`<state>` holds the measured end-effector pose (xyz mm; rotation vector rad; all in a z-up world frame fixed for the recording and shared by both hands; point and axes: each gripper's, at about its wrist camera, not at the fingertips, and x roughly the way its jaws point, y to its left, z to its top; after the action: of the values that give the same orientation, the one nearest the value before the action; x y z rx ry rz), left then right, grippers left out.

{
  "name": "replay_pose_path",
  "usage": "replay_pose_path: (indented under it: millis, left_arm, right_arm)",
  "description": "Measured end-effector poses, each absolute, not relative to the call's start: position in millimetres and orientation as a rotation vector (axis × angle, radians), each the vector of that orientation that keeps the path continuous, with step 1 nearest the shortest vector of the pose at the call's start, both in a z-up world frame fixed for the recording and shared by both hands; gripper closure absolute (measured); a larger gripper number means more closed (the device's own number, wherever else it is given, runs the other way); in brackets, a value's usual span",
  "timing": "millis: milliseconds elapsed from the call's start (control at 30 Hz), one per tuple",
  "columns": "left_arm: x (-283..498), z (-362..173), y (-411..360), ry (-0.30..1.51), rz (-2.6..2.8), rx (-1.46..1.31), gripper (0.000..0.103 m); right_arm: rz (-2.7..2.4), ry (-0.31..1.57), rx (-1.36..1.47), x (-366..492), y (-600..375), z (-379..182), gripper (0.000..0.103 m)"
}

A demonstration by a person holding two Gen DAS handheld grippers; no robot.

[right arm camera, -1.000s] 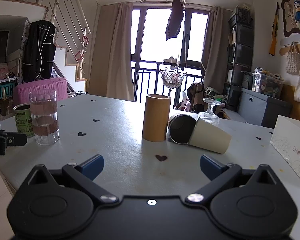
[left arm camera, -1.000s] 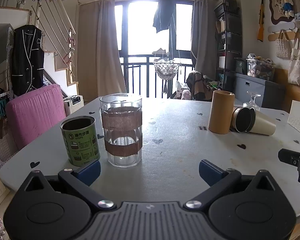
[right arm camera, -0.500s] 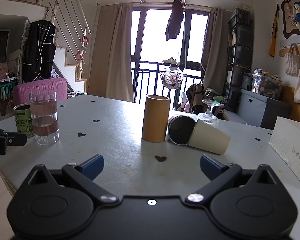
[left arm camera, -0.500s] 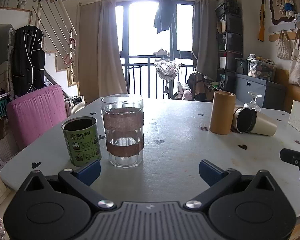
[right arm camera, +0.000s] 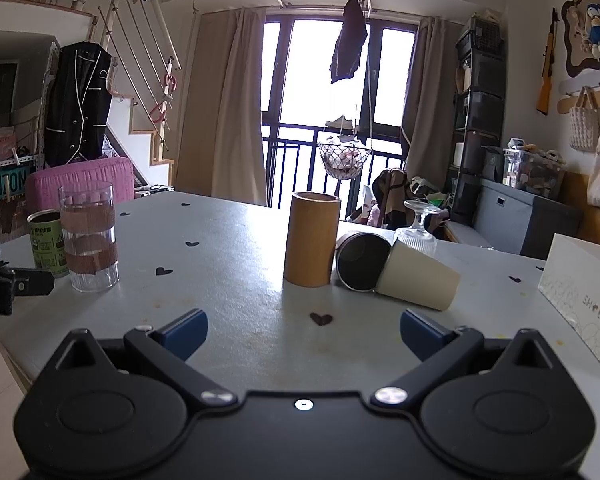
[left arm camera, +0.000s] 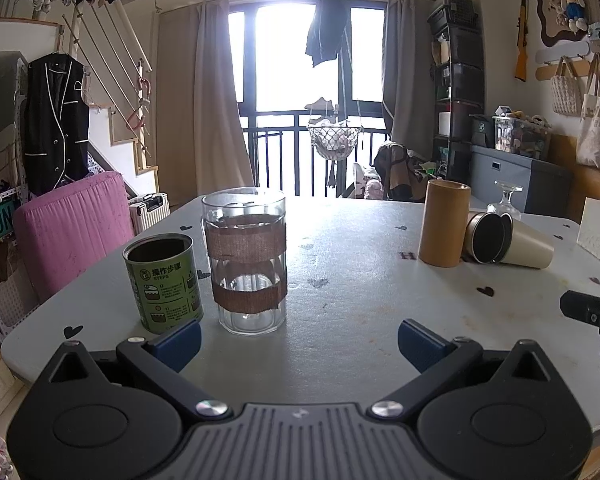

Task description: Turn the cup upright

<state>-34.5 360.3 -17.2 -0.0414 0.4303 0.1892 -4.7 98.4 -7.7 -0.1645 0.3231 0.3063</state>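
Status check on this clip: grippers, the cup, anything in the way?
Left hand-held gripper open, empty. Right hand-held gripper open, empty, short of target. Beige cup on its side, untouched. Dark tin lies against its mouth, tan cylinder upright alongside.

green tin (left arm camera: 163, 282) beside taped glass (left arm camera: 245, 260) | bamboo tube (right arm camera: 311, 239) upright | stemmed glass (right arm camera: 417, 226) apparently inverted

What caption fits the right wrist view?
Open right claw faces a cream paper cup lying on its side beside an upright bamboo tube.
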Motion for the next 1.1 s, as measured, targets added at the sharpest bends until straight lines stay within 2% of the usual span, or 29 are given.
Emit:
replay_pose_path:
  millis: [1100]
  left_arm:
    - [-36.0,-17.2,364.6,0.427,0.188,-0.042,0.000]
  right_arm:
    - [0.306,0.320,-0.164,-6.8,99.6,-7.4,0.000]
